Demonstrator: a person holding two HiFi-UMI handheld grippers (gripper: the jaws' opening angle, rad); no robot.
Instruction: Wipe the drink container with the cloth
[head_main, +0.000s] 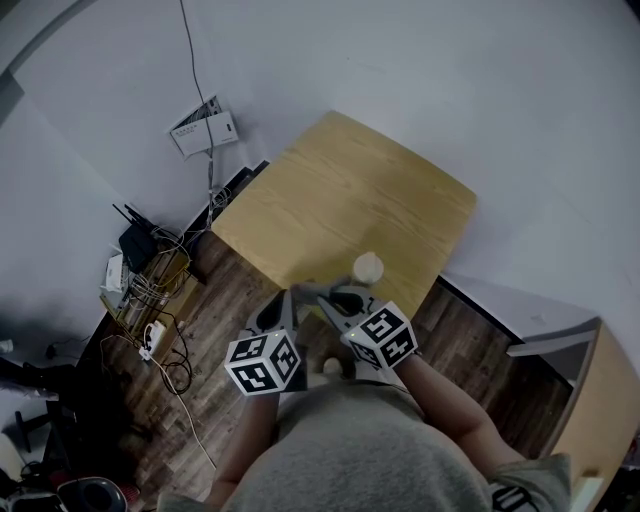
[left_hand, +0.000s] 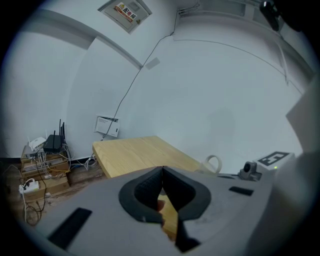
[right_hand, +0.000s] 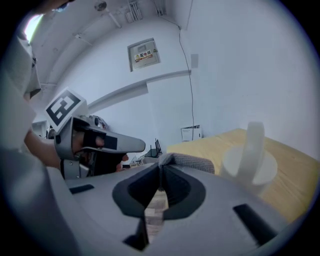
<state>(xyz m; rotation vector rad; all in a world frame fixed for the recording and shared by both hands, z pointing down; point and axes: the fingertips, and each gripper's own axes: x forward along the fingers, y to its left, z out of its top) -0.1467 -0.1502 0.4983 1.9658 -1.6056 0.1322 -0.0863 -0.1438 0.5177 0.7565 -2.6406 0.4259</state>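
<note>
Now right tool (right_hand: 160, 167) pinches cloth (right_hand: 194, 161); left tool (left_hand: 162, 171) closed.

Bare office-like room, white walls (head_main: 450, 80), wooden table (head_main: 340, 190), router (head_main: 135, 243), tangled cables (head_main: 175, 370)

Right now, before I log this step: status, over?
Left gripper shut, empty. Right gripper shut on cloth. Drink container upright on table, not yet wiped. Nothing in the way.

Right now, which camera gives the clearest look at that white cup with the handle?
The right gripper view: the white cup sits close and large on the table, handle upright. The left gripper view shows little beyond its handle; the head view shows it small and blurred from above.
</note>
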